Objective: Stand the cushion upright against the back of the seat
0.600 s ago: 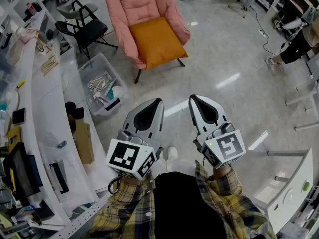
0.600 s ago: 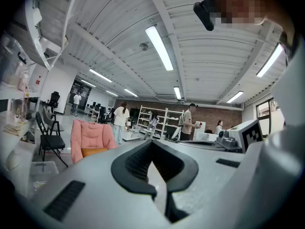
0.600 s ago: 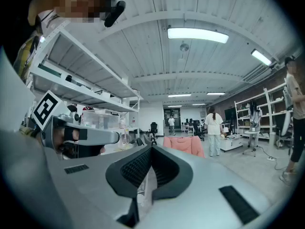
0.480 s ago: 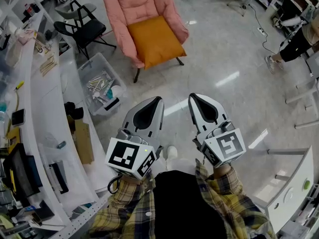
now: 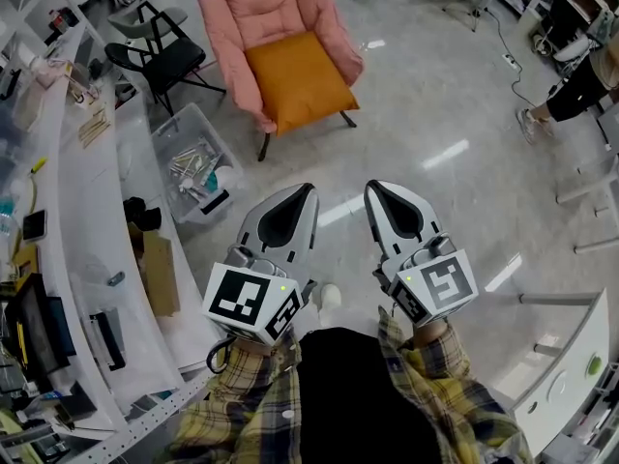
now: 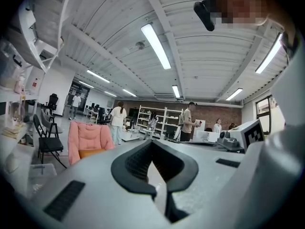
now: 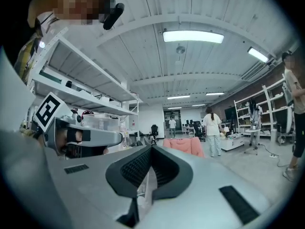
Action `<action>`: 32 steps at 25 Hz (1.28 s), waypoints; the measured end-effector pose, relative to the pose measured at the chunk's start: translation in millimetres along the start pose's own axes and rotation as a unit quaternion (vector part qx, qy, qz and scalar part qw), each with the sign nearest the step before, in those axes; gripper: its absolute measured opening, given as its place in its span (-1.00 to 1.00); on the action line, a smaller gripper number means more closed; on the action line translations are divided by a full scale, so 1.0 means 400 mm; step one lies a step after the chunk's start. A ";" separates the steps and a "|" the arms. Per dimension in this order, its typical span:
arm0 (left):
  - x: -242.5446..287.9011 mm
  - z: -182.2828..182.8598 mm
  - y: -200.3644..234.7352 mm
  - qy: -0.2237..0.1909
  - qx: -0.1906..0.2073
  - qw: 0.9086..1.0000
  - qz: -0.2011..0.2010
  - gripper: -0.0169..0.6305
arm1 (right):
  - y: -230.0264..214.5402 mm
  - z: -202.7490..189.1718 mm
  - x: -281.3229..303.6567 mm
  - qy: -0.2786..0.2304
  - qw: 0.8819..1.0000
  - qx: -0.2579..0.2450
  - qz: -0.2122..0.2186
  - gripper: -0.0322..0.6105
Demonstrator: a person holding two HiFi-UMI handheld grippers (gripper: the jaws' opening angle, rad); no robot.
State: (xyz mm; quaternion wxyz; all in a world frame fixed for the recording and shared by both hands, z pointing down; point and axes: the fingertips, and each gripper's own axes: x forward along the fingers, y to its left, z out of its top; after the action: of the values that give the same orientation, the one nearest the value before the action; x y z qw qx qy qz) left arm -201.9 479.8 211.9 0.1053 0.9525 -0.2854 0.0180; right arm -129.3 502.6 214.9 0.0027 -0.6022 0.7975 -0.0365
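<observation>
the orange cushion (image 5: 298,80) lies flat on the seat of the pink armchair (image 5: 266,8), its front edge hanging a little over the seat's front. it does not lean on the padded back. the armchair stands on the pale glossy floor (image 5: 435,114) at the far side of the head view, well apart from both claws.

the left claw (image 5: 309,190) and the right claw (image 5: 370,187) are held side by side close to the person's body, pointing level toward the armchair. the left claw is closed, pads together with nothing between them. the right claw looks the same in its own view: jaws together and empty.

a black folding chair (image 5: 160,51) stands just left of the armchair. nearer, a clear plastic bin (image 5: 198,172) of small parts sits on the floor beside the long white table (image 5: 97,220) that runs down the left side. another person (image 5: 580,80) is at the far right edge.
</observation>
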 end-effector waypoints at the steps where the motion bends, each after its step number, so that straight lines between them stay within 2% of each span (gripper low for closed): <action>1: 0.005 -0.001 -0.008 0.000 0.002 1.000 0.001 -0.94 | -0.008 0.001 -0.007 -0.002 1.000 0.000 0.001 -0.85; 8: 0.025 -0.016 -0.044 -0.002 0.002 1.000 0.011 -0.94 | -0.059 -0.013 -0.039 -0.002 1.000 -0.001 0.002 -0.85; 14: 0.058 -0.021 -0.022 0.003 -0.001 1.000 0.021 -0.94 | -0.086 -0.025 -0.010 0.004 1.000 0.010 0.009 -0.85; 23: 0.185 -0.010 0.093 0.006 -0.005 1.000 0.013 -0.94 | -0.156 -0.034 0.131 0.006 1.000 0.007 0.009 -0.85; 32: 0.361 0.054 0.263 0.002 -0.006 1.000 -0.010 -0.94 | -0.247 0.000 0.361 0.010 1.000 -0.002 0.003 -0.85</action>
State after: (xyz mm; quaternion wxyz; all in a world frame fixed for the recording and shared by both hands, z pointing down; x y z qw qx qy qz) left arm -139.0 311.7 224.4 0.1114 0.9547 -0.2755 0.0171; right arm -74.1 337.0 226.9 -0.0068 -0.5994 0.7994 -0.0411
